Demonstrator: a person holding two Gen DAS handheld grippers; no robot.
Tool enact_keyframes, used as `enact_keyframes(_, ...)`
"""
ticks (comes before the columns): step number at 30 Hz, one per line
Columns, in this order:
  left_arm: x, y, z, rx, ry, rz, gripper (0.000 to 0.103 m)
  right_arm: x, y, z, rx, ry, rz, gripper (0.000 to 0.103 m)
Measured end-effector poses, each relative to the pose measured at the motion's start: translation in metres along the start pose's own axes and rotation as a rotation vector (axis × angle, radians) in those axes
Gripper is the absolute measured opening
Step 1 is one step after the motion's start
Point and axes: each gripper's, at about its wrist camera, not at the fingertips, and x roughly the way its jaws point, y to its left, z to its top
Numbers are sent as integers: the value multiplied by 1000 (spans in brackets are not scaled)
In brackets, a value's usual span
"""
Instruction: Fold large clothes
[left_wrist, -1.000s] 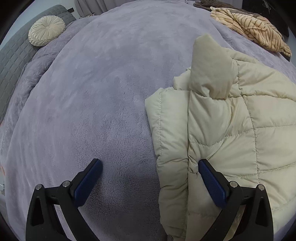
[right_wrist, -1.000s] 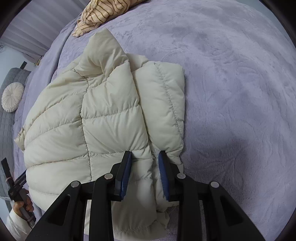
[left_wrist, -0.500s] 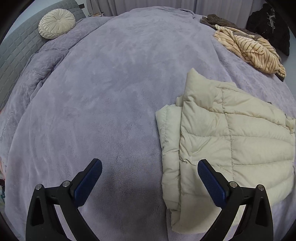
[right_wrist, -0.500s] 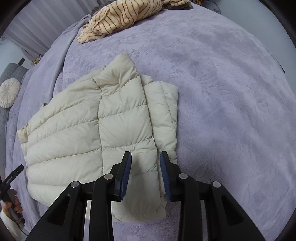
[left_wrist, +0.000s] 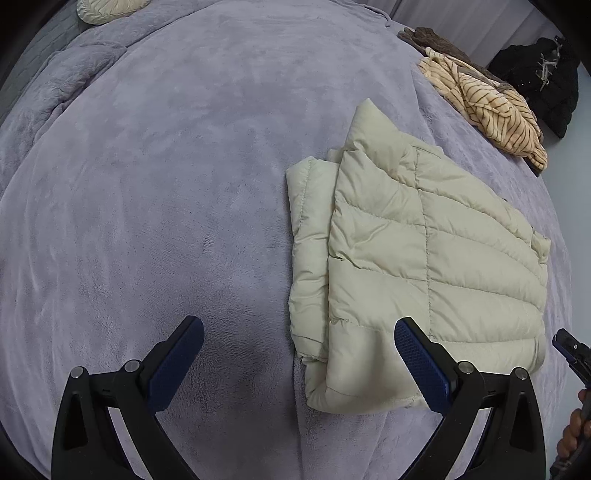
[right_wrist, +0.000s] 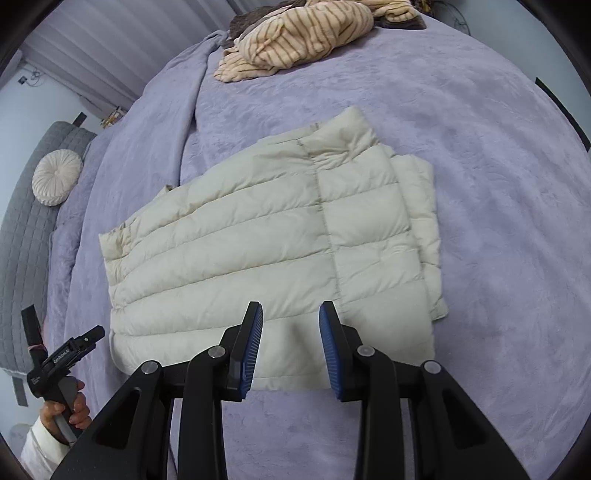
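A cream quilted puffer jacket (left_wrist: 424, 266) lies folded flat on the purple fleece bed cover (left_wrist: 166, 166), sleeve tucked along its left side and collar pointing away. My left gripper (left_wrist: 299, 328) hovers open wide above the jacket's near left corner, with nothing between its fingers. In the right wrist view the jacket (right_wrist: 258, 251) fills the middle. My right gripper (right_wrist: 291, 308) hangs above the jacket's near hem, its jaws a narrow gap apart and holding nothing. A hand holds the left gripper (right_wrist: 70, 365) at the lower left there.
A beige striped garment (right_wrist: 295, 40) lies bunched at the bed's far side on a brown one, with a black garment (left_wrist: 543, 81) beyond it. A round cream cushion (right_wrist: 55, 177) rests against the grey quilted headboard (right_wrist: 22, 240).
Both grippers have risen and drawn back from the jacket, which looks smaller in both views. The right jaws, earlier down at the jacket's edge, now hang above its hem. The jacket lies flatter.
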Motion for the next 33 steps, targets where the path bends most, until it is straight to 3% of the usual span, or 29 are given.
enact_keyframes(9, 0, 5, 1, -2, -20, 17, 103, 22, 60, 4, -84, 25, 51, 37)
enact_keyframes(11, 1, 5, 2, 8, -24, 14, 103, 28, 69, 6, -102, 30, 34, 72)
enact_keyframes(12, 1, 6, 2, 9, -27, 11, 103, 30, 73, 7, -110, 25, 25, 76)
enact_keyframes(17, 1, 14, 3, 10, -19, -22, 103, 38, 87, 12, -133, 14, 4, 76)
enact_keyframes(18, 2, 16, 3, 11, -19, -23, 103, 40, 89, 13, -132, 12, 2, 74)
enact_keyframes(19, 3, 19, 4, 8, -18, -27, 103, 41, 91, 14, -133, 9, 4, 59)
enact_keyframes(20, 4, 22, 6, 1, -17, -32, 103, 44, 93, 15, -133, 12, 7, 36)
enact_keyframes(22, 7, 29, 9, -14, -16, -43, 103, 53, 94, 18, -124, 31, 19, 23)
enact_keyframes(25, 12, 35, 13, -23, -19, -66, 103, 71, 94, 18, -112, 62, 66, 19)
enact_keyframes(28, 19, 38, 17, -24, -10, -111, 103, 96, 93, 16, -122, 93, 53, 18)
enact_keyframes(33, 37, 42, 28, -51, 40, -301, 103, 136, 81, 10, -112, 145, 57, 16)
